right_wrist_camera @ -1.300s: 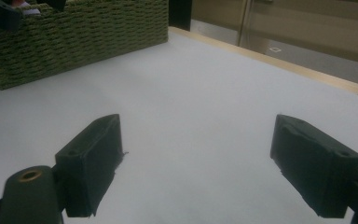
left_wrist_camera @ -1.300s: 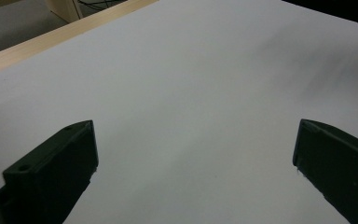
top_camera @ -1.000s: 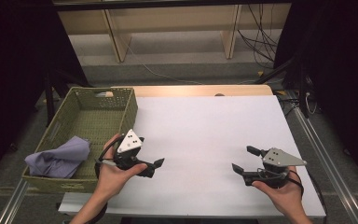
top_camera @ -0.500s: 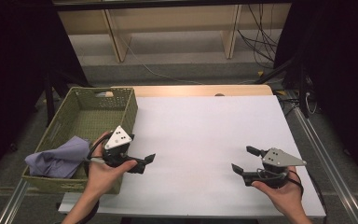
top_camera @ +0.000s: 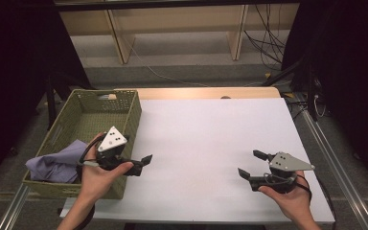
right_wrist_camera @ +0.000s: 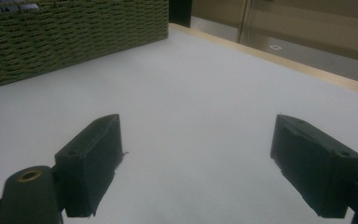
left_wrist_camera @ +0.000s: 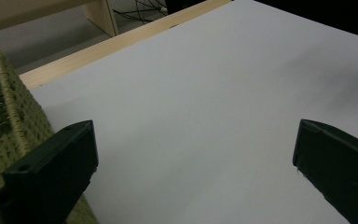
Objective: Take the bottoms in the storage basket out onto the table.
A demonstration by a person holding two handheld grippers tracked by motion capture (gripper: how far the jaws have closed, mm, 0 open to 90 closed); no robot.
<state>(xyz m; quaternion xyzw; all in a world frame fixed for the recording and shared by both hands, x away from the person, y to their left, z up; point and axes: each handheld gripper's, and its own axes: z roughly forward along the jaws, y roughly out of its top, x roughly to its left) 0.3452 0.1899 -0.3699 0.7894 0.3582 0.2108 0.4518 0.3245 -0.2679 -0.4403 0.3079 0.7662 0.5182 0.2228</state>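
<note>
Cloth (top_camera: 52, 163) sits in basket (top_camera: 124, 110), mat (top_camera: 211, 139) bare, so prob. done. My left tongs (top_camera: 141, 164) & right tongs (top_camera: 255, 164) both released, empty.

The high view looks forward and down from the person's side, taking in the whole white table (top_camera: 211, 139) from some way off. The left gripper view sits low and close, facing across the tabletop toward 2 o'clock, with the green woven basket (left_wrist_camera: 2, 121) at its left edge. The right gripper view, equally low, faces 10 o'clock toward that basket.
</note>
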